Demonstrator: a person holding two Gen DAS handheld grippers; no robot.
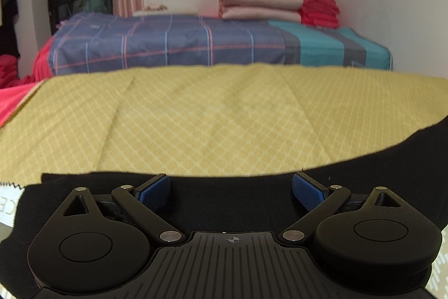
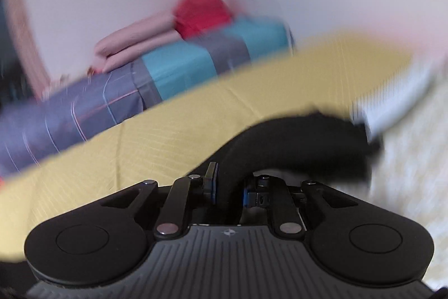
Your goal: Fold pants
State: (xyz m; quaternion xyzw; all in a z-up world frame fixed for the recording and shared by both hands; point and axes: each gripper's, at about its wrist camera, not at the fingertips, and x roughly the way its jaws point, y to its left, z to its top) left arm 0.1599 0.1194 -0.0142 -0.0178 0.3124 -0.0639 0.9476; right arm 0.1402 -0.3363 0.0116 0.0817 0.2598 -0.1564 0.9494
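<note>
**black pants on the yellow cloth, right side pinched**

your right wrist view is smeared by motion blur, so fabric edges and the weave are hard to make out there, and a pale blurred strip at the right edge of the frame cannot be identified. in both views the gripper body fills the bottom of the frame and hides whatever lies under it. the pants (image 1: 232, 195) are cut off at the lower left and at the right edge of the left wrist view, so you cannot see their full outline.

your left gripper (image 1: 231, 191) has its blue pads (image 1: 155, 191) spread wide apart, with nothing between them. it sits low over the black pants; whether the fingertips touch the fabric cannot be told.

your right gripper (image 2: 227, 191) is closed tight on a fold of the pants (image 2: 294, 142), which rises from between the pads and arcs toward the right centre of the frame.

the pants lie on a yellow cloth (image 1: 212, 114) with a lattice pattern across the middle of the frame. behind it, in the upper half, is a bed (image 1: 173, 42) with a checked blue sheet, and at upper right a stack of pink bedding (image 1: 260, 4) beside red bedding (image 1: 319, 6).
</note>
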